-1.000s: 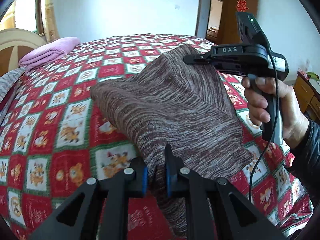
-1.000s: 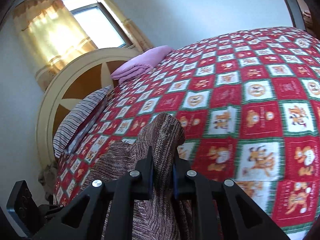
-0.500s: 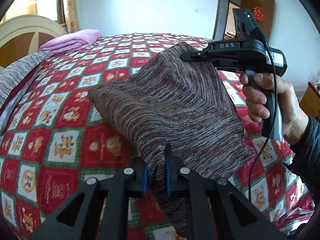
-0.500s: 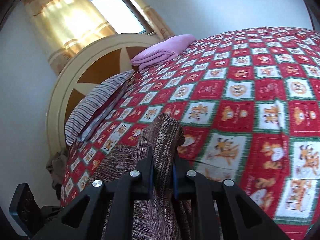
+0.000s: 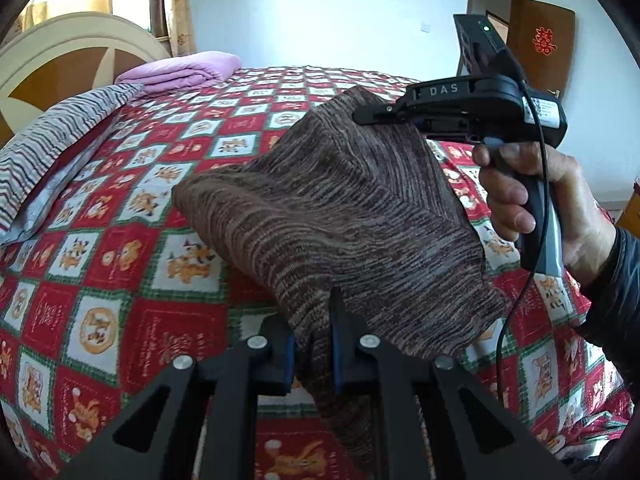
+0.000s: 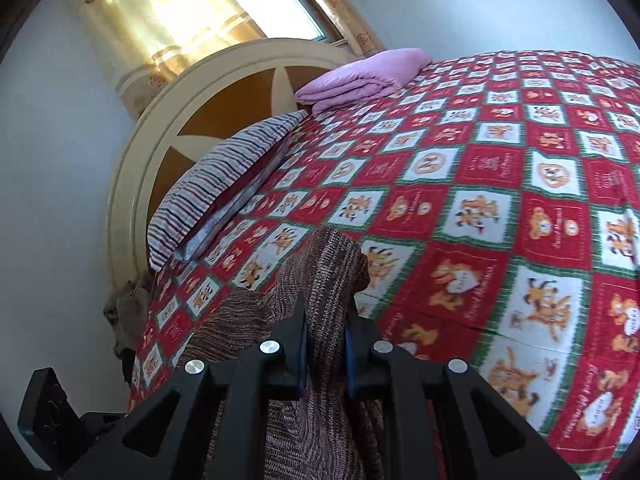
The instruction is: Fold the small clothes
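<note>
A brown striped knit garment [image 5: 340, 216] hangs lifted above the red patterned bedspread [image 5: 132, 292], stretched between both grippers. My left gripper [image 5: 314, 344] is shut on its near edge, cloth bunched between the blue pads. In the left wrist view the right gripper [image 5: 362, 116] is held by a person's hand [image 5: 532, 208] and pinches the garment's far top corner. In the right wrist view the right gripper [image 6: 326, 344] is shut on the garment [image 6: 324, 276], whose fold rises above the fingers and drapes down to the lower left.
A striped pillow [image 6: 224, 176] and a folded pink blanket [image 6: 360, 76] lie by the round cream headboard [image 6: 168, 128]. The bedspread [image 6: 500, 208] stretches wide to the right. A door [image 5: 536, 48] stands at the back right; the left gripper's body [image 6: 52, 416] shows at lower left.
Both grippers have carried the lifted garment sideways toward the head of the bed; pillow and headboard have come further into view. Both grips are unchanged.
</note>
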Demonstrator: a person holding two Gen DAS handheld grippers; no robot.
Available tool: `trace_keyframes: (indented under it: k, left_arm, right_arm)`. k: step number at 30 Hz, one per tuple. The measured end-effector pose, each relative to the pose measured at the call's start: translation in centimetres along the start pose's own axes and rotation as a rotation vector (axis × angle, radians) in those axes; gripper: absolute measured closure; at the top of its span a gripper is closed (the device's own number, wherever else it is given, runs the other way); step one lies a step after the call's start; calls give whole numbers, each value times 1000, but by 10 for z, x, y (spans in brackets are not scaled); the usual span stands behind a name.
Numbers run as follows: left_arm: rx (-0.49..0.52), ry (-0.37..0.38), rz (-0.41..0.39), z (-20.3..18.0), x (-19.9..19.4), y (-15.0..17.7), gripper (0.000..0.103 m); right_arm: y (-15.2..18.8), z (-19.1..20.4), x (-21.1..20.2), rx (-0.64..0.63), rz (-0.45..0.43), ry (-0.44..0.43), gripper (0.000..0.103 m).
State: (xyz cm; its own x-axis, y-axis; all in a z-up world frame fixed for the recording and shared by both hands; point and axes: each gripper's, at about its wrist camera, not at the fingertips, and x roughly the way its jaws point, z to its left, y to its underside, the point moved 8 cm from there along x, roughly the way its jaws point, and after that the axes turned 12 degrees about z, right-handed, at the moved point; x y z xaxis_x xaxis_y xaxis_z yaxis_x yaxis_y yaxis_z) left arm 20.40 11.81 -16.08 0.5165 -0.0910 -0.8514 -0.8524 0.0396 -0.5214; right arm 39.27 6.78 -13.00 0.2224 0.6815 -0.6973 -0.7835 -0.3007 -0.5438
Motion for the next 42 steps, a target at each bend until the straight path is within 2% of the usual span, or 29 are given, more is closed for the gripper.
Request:
trace_keyframes:
  k: [16, 34, 42]
  left_arm:
    - [-51, -31, 23, 36, -3, 24, 89]
    - [-92, -41, 18, 52, -5, 31, 89]
    - [-93, -72, 55, 60, 15, 46, 89]
  right_arm:
    - [2, 31, 51, -41, 89, -32, 89]
    - [-13, 57, 75, -84, 138, -26, 89]
    - [-6, 39, 103, -66, 202, 24, 89]
